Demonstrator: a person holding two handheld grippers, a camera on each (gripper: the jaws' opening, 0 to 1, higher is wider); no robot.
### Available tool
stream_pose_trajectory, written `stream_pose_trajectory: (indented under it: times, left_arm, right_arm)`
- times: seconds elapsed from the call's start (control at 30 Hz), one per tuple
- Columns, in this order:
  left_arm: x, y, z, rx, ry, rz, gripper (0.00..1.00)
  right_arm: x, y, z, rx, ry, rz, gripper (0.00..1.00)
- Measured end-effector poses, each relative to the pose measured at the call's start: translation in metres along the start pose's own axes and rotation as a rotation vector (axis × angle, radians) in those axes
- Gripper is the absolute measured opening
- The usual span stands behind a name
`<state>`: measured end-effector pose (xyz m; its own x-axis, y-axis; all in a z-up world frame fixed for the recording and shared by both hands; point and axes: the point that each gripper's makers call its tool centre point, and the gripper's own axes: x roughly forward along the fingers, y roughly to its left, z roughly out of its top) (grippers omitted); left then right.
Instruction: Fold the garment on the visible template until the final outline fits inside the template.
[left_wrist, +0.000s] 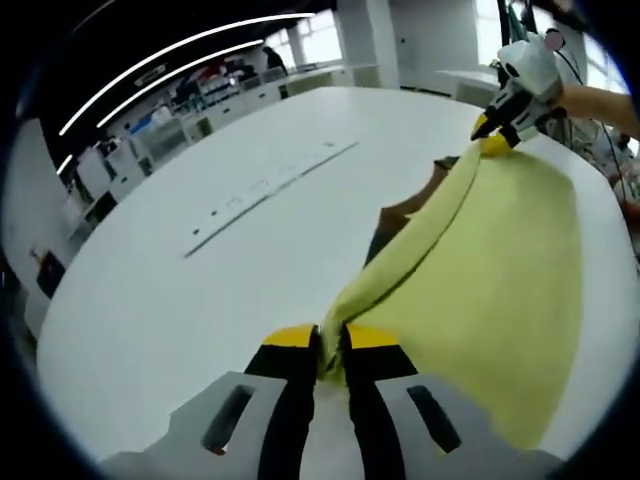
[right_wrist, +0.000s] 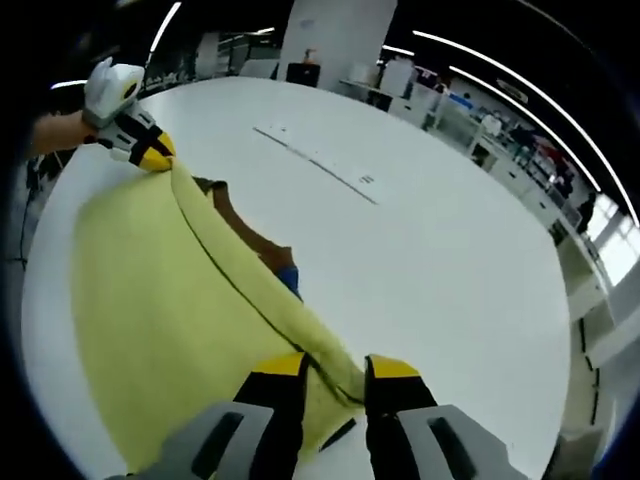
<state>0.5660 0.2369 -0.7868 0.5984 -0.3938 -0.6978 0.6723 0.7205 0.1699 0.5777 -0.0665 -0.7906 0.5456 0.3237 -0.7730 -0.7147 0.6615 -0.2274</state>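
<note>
Table (left_wrist: 200, 290), white and wide, carries the yellow garment (left_wrist: 500, 290), which is lifted along one edge and stretched taut between both grippers, the rest draping down onto the tabletop. Beneath the raised fold a brown template (right_wrist: 245, 232) peeks out, with a bit of blue beside it. Left gripper (left_wrist: 331, 345) is clamped on one end of the garment's edge; right gripper (right_wrist: 334, 372) pinches the other end.
</note>
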Motion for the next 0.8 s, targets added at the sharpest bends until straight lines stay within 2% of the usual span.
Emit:
stream_pose_trajectory:
  times: [0.17,0.27,0.3,0.43,0.57,0.63,0.7,0.8]
  left_arm:
    - [-0.006,-0.004,-0.001,0.069,-0.01,-0.032,0.2]
    - [-0.006,0.002,-0.007,0.158,0.022,0.006,0.23]
    - [-0.006,0.003,-0.008,0.166,0.024,0.015,0.22]
    - [-0.001,0.009,-0.004,0.169,0.008,0.052,0.21]
    - [0.001,0.01,-0.003,0.201,0.012,0.075,0.1]
    - [0.001,0.012,-0.001,0.187,0.0,0.085,0.03]
    - [-0.001,0.018,0.004,0.15,-0.017,0.114,0.03]
    - [-0.002,0.022,0.007,0.073,-0.033,0.121,0.03]
  right_arm:
    - [-0.001,0.004,-0.001,-0.07,-0.009,0.002,0.29]
    - [0.0,0.001,-0.003,-0.127,-0.006,-0.02,0.28]
    - [0.0,0.001,-0.001,-0.124,-0.022,-0.022,0.27]
    - [0.002,-0.006,-0.003,-0.148,-0.007,-0.054,0.21]
    - [0.004,-0.006,-0.004,-0.174,-0.001,-0.063,0.1]
    - [0.004,-0.007,-0.005,-0.169,0.0,-0.068,0.02]
    - [0.002,-0.012,-0.002,-0.142,-0.015,-0.09,0.0]
    - [0.001,-0.021,0.008,-0.003,-0.077,-0.114,0.0]
